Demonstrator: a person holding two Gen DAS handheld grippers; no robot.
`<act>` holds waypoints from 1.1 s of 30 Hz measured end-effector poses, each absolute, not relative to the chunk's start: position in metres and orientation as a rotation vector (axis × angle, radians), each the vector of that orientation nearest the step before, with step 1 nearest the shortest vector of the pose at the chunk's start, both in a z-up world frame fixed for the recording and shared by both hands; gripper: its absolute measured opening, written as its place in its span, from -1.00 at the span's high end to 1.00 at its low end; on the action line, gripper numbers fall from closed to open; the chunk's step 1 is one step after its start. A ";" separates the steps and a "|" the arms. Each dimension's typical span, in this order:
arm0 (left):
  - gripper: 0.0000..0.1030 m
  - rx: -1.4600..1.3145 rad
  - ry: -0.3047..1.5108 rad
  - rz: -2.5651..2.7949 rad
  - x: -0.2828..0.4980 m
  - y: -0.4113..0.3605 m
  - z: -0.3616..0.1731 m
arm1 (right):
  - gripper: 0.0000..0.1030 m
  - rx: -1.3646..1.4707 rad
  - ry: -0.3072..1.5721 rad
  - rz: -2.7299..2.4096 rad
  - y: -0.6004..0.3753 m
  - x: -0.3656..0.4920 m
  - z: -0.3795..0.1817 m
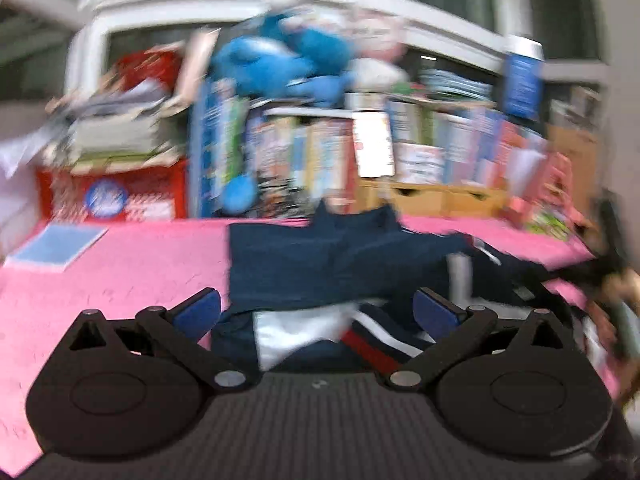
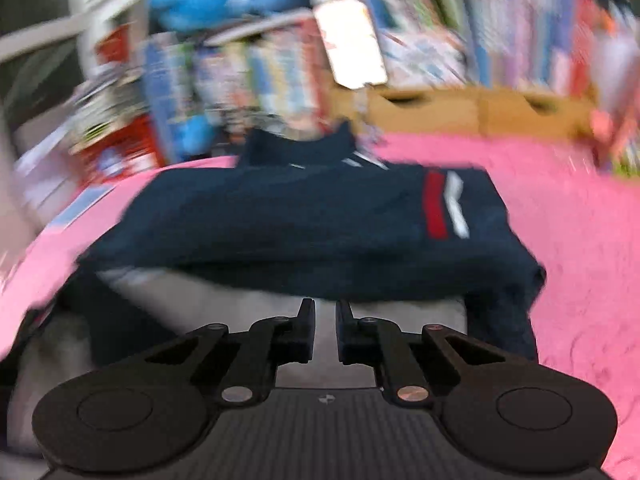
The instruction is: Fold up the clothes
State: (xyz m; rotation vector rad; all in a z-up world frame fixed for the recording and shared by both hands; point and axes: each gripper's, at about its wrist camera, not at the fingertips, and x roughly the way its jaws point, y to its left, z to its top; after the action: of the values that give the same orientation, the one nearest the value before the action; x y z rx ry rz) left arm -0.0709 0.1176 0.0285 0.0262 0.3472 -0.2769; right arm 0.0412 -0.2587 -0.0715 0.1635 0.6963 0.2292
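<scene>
Left gripper (image 1: pixel 316 312) spread over navy garment (image 1: pixel 328 264); right gripper (image 2: pixel 325 316) near-closed, maybe empty.

Both my feeds are smeared by motion — the books (image 1: pixel 312 160) and the blue plush (image 1: pixel 280 60) behind the pink table (image 1: pixel 120 272) are only streaks, no title readable. In the left wrist view the navy garment (image 1: pixel 320 264) runs under my left gripper (image 1: pixel 316 312), its near edge hidden. At the right border something dark (image 1: pixel 612 264) is cut off — I can't identify it.
</scene>
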 end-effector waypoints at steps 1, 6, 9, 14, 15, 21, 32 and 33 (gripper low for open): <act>-1.00 0.069 0.343 -0.309 -0.079 0.113 0.029 | 0.75 0.210 0.708 0.220 -0.267 0.046 -0.075; -1.00 0.323 0.333 -0.404 -0.101 0.081 0.008 | 0.05 0.262 0.618 0.348 -0.306 0.017 -0.059; -1.00 0.409 0.380 -0.353 -0.087 0.072 -0.014 | -0.84 0.045 0.520 0.374 -0.313 -0.033 -0.044; -1.00 0.123 0.460 -0.247 -0.039 0.096 -0.014 | -1.00 -0.337 0.500 0.493 -0.290 -0.099 -0.043; -1.00 0.038 0.490 -0.209 -0.027 0.102 -0.014 | -1.00 -0.406 0.482 0.523 -0.283 -0.110 -0.046; -1.00 -0.183 0.559 -0.113 0.003 0.126 -0.014 | -1.00 -0.714 0.325 0.518 -0.223 -0.125 -0.066; -1.00 0.019 0.455 -0.353 -0.049 0.129 0.009 | -0.96 -0.007 0.682 0.155 -0.279 0.008 -0.062; -1.00 0.026 0.453 -0.374 -0.048 0.127 0.010 | -0.96 0.021 0.694 0.146 -0.287 0.008 -0.066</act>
State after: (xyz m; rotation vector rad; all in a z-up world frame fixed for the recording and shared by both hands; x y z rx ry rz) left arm -0.0478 0.1275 0.0097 0.0260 0.4530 -0.3738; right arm 0.0082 -0.2871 -0.0658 0.0212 0.6945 0.1456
